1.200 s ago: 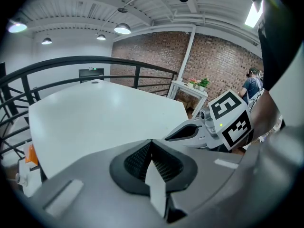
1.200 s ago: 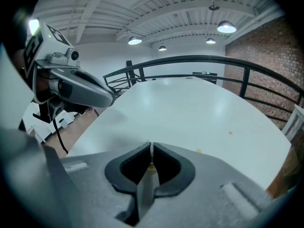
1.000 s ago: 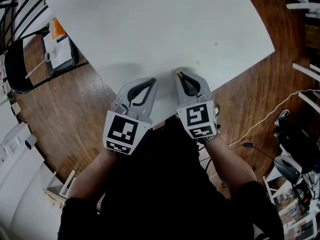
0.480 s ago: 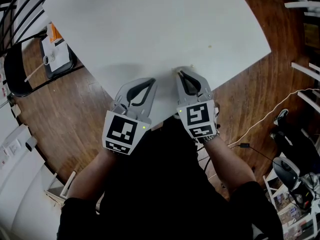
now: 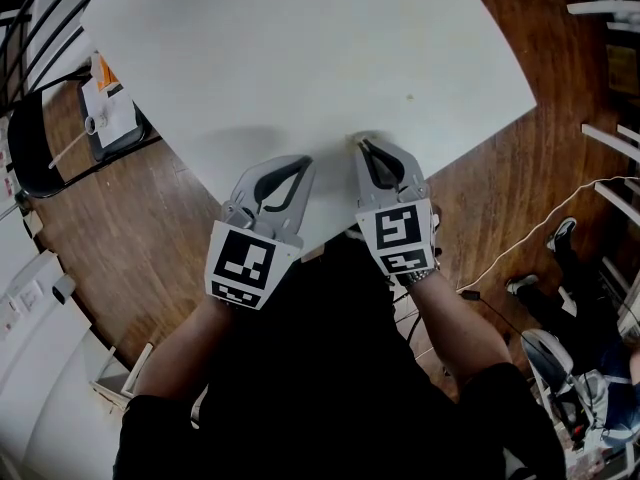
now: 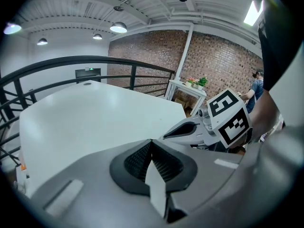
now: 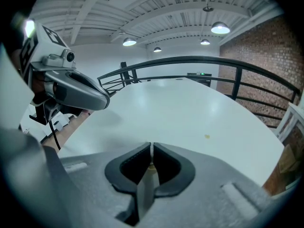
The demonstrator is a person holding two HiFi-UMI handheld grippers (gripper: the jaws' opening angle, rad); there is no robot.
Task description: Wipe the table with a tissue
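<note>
The left tongs [image 5: 303,161] and right tongs [image 5: 360,145] hovered side by side over the near edge of the white table [image 5: 300,48], tips pointing away from the person. Both pairs of jaws were pressed together, the left empty. A small pale scrap [image 5: 355,139] sat at the right tongs' tips, but whether it was the tissue could not be told. A tiny tan speck [image 5: 408,96] lay on the table beyond the right tongs. The wooden floor [image 5: 130,228] showed on either side.
</note>
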